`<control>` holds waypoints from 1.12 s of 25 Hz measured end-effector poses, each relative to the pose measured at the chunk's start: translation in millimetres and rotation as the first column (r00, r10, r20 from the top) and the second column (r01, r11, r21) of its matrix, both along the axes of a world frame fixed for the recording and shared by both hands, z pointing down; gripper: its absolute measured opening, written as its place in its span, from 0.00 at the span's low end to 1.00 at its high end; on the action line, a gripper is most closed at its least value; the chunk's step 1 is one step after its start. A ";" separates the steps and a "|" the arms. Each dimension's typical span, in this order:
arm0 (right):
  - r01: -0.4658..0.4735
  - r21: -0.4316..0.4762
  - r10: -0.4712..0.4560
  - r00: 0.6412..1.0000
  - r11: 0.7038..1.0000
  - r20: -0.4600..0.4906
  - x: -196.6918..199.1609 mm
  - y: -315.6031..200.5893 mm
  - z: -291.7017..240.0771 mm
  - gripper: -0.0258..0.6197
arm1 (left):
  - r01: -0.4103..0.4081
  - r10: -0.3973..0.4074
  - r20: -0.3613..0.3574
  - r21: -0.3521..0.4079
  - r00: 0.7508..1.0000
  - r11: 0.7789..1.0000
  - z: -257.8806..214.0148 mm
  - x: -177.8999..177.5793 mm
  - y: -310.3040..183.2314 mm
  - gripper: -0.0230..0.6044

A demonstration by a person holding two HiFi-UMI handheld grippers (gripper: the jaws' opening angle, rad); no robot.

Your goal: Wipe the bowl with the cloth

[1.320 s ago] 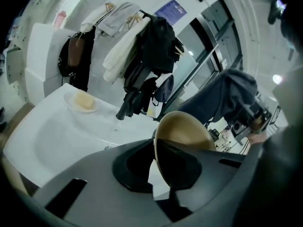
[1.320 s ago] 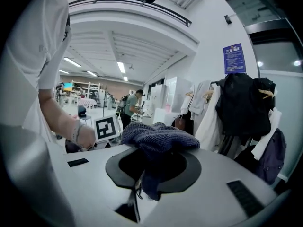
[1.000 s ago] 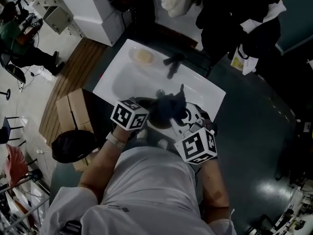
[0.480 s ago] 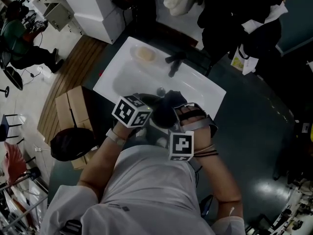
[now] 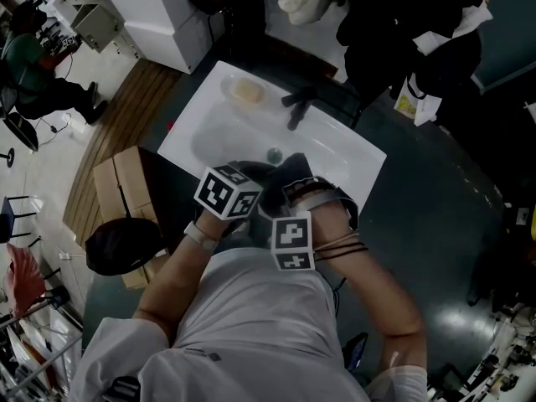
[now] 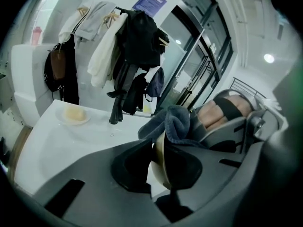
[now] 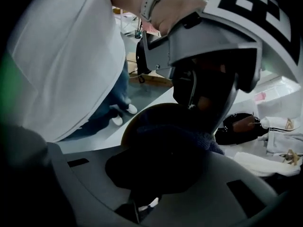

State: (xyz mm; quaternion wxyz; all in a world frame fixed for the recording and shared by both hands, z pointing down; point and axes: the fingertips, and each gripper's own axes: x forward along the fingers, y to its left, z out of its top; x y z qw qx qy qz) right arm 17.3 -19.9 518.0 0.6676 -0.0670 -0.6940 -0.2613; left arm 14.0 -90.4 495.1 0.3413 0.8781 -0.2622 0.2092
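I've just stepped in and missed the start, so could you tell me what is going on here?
A person stands at a white sink with a gripper in each hand. The left gripper is shut on the rim of a bowl, holding it at the sink's near edge. The right gripper is shut on a dark cloth and presses it against the bowl, so the wiping looks under way.
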 end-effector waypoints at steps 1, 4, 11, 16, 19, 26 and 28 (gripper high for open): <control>-0.017 -0.018 0.017 1.000 1.000 0.012 -1.9 0.9 1.5 0.16 | 0.007 -0.006 0.003 -0.003 1.000 1.000 1.5 -0.9 -0.1 0.09; -0.106 -0.079 0.111 0.992 0.991 0.065 -8.7 1.8 4.5 0.15 | 0.030 -0.030 0.004 -0.009 1.000 0.999 5.0 -3.4 -0.7 0.09; -0.409 -0.303 0.472 0.863 0.861 0.178 -24.5 -5.5 8.7 0.15 | 0.087 -0.087 0.038 0.014 0.995 0.996 13.2 -8.9 -7.9 0.11; -0.532 -0.528 0.722 0.642 0.662 0.258 -35.0 -16.9 1.7 0.15 | 0.122 -0.122 0.032 0.017 0.992 0.992 13.1 -15.3 -15.3 0.11; -0.532 -0.639 0.812 0.514 0.555 0.277 -40.8 -19.0 0.4 0.15 | 0.122 -0.125 0.056 0.040 0.991 0.992 11.3 -17.7 -17.9 0.12; -0.507 -0.374 0.624 0.700 0.777 0.347 -32.1 -21.9 7.7 0.15 | 0.132 -0.132 0.041 0.016 0.990 0.991 13.2 -24.3 -19.1 0.12; -0.475 -0.290 0.552 0.766 0.831 0.328 -27.9 -22.8 10.1 0.15 | 0.136 -0.136 0.030 0.006 0.990 0.991 13.3 -24.5 -18.8 0.12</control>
